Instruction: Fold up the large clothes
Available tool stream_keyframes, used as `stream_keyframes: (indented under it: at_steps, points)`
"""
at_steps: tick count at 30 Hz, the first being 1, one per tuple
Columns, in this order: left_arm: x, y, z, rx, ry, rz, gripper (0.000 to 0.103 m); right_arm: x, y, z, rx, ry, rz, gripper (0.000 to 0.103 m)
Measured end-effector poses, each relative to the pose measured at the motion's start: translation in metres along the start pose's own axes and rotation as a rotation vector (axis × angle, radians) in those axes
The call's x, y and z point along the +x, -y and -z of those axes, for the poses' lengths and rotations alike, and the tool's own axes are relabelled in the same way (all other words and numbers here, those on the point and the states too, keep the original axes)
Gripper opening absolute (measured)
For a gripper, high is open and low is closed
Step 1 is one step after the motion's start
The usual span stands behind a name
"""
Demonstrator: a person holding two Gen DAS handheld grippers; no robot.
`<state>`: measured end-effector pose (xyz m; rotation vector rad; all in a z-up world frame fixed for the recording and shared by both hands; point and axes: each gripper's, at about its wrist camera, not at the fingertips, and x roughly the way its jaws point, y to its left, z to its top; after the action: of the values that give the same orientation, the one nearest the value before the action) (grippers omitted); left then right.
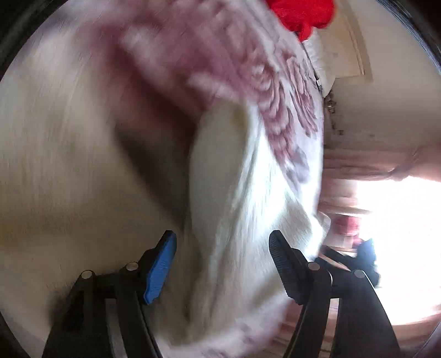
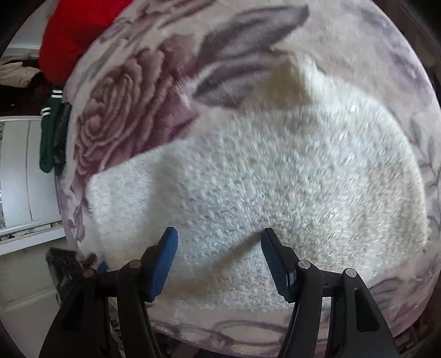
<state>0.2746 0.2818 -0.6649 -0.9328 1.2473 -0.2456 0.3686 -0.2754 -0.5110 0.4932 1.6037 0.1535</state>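
A large white fleecy garment (image 2: 261, 176) lies spread on a cream blanket printed with mauve roses (image 2: 115, 115). In the left wrist view the same white garment (image 1: 248, 198) is blurred by motion, with a fold of it between and beyond the fingers. My left gripper (image 1: 222, 247) is open, its blue pad (image 1: 161, 268) and black pad (image 1: 284, 264) well apart, holding nothing. My right gripper (image 2: 219, 245) is open just above the white garment, empty.
A red garment (image 2: 74, 35) lies at the blanket's far edge and shows in the left wrist view (image 1: 303, 13) too. A green garment with white stripes (image 2: 51, 132) hangs off the left side. A bright window (image 1: 399, 234) and pink curtain (image 1: 358, 165) are on the right.
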Motion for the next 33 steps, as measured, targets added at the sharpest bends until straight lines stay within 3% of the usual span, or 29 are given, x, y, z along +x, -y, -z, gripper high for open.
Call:
stream_keyframes:
  at_steps: [4,5,6,7,8,10,11,12,13,15,17,20,22,23,24,26,29,31,32,33]
  points:
    - [0.070,0.033,-0.037,0.102,-0.068,-0.064,0.067,0.001,-0.001,-0.005,0.012,0.004,0.023,0.065]
    - [0.083,0.033,-0.043,0.115,-0.082,-0.075,0.063,0.004,0.001,-0.007,0.022,-0.002,0.031,0.065]
    - [0.098,0.039,-0.044,0.129,-0.086,-0.073,0.046,0.009,0.003,-0.009,0.027,-0.010,0.037,0.065]
    - [0.104,0.043,-0.044,0.139,-0.102,-0.019,0.028,0.014,0.004,-0.010,0.028,-0.019,0.050,0.065]
    - [0.102,0.041,-0.048,0.106,-0.115,0.062,0.024,0.016,0.006,-0.011,0.029,-0.023,0.062,0.065]
    - [0.095,0.026,-0.047,-0.039,-0.148,0.371,0.022,0.019,0.009,-0.014,0.035,-0.022,0.067,0.065]
    - [0.099,0.016,-0.049,-0.101,-0.166,0.485,0.022,0.019,0.010,-0.015,0.037,-0.020,0.059,0.065]
    - [0.102,-0.001,-0.048,-0.177,-0.185,0.563,0.022,0.019,0.012,-0.015,0.038,-0.020,0.053,0.065]
    - [0.105,-0.019,-0.049,-0.244,-0.186,0.573,0.022,0.020,0.014,-0.015,0.038,-0.022,0.048,0.065]
    - [0.102,-0.056,-0.051,-0.306,-0.154,0.435,0.022,0.022,0.019,-0.014,0.047,-0.025,0.046,0.065]
    - [0.094,-0.063,-0.051,-0.308,-0.176,0.442,0.023,0.020,0.022,-0.012,0.066,-0.023,0.041,0.065]
    - [0.068,-0.050,-0.051,-0.239,-0.157,0.355,0.025,0.003,0.015,-0.010,0.056,0.021,0.034,0.065]
    - [0.031,-0.042,-0.039,-0.149,-0.106,0.213,0.028,-0.005,0.006,-0.009,0.024,0.035,0.022,0.065]
    - [0.017,-0.041,-0.030,-0.129,-0.089,0.179,0.040,-0.003,-0.001,-0.009,0.000,0.027,0.032,0.065]
    - [0.000,-0.042,-0.014,-0.122,-0.061,0.151,0.056,0.002,-0.004,-0.009,-0.020,0.008,0.057,0.063]
    - [-0.019,-0.050,0.018,-0.158,-0.040,0.135,0.061,0.033,-0.007,-0.012,-0.046,-0.070,0.190,0.035]
    - [-0.017,-0.060,0.075,-0.230,-0.053,0.088,0.061,0.087,0.011,-0.022,0.010,-0.143,0.248,0.033]
    - [-0.017,-0.060,0.122,-0.251,-0.050,0.052,0.061,0.102,0.011,-0.030,0.025,-0.146,0.273,0.033]
    - [-0.015,-0.055,0.134,-0.249,-0.044,0.055,0.061,0.105,0.007,-0.033,0.016,-0.149,0.296,0.033]
    - [-0.011,-0.047,0.154,-0.257,-0.035,0.105,0.061,0.106,0.006,-0.034,0.017,-0.156,0.304,0.033]
